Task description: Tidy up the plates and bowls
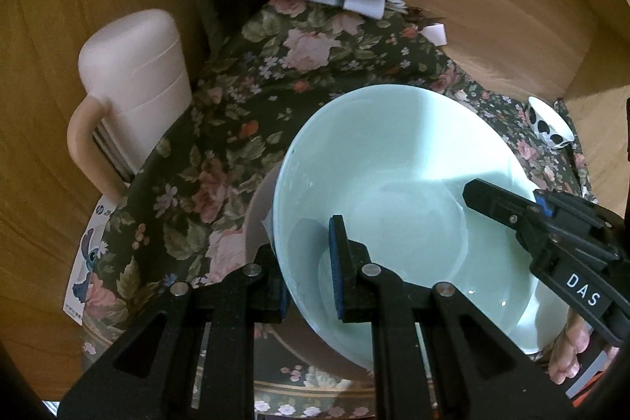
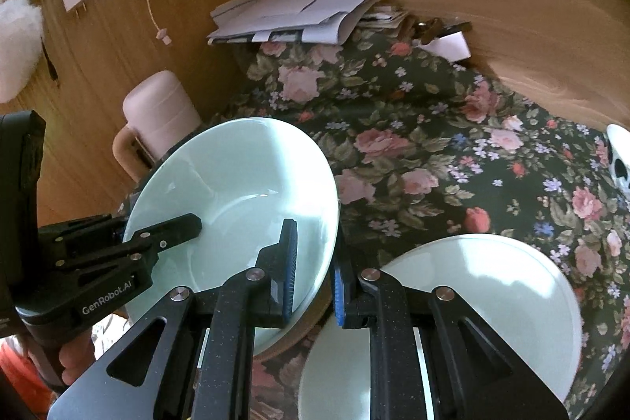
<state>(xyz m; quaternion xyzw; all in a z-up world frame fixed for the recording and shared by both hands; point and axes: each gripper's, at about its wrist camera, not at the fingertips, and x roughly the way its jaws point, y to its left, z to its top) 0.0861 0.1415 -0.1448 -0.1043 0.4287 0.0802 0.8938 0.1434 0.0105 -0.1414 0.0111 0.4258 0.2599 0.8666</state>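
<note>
Setting: a wooden alcove with coloured paper notes on the back wall and a floral cloth [image 2: 453, 160] over the table; a stack of papers [image 2: 299, 14] lies at 12 o'clock and a pink lidded container [image 1: 138, 85] stands at 9 o'clock in the left wrist view.

Bowl: a pale green bowl [image 1: 393, 207] sits tilted at the centre-right of the left view, its lower edge over a beige plate [image 1: 256, 223] that peeks out at 8 o'clock of it.

Second dish: a pale green plate [image 2: 492, 302] lies on the cloth at 5 o'clock in the right wrist view, near the bowl but apart from it.

Left gripper [image 1: 311, 270]: clamped across the bowl's near rim, one pad inside and one outside.

Right gripper [image 2: 315, 282]: straddling the opposite rim, with a visible gap between the outer pad and the wall; I cannot tell whether it is gripping or just loose around it.

Small item: a black-and-white spotted cup [image 1: 549, 124] sits at 3 o'clock, well clear.

Step, judged: the bowl is being carried or seated between two grips.

Risk: glazed rim under narrow pads could slip if the tilt grows; uneven pull from the two grippers could twist the bowl and knock it against the beige plate below.
</note>
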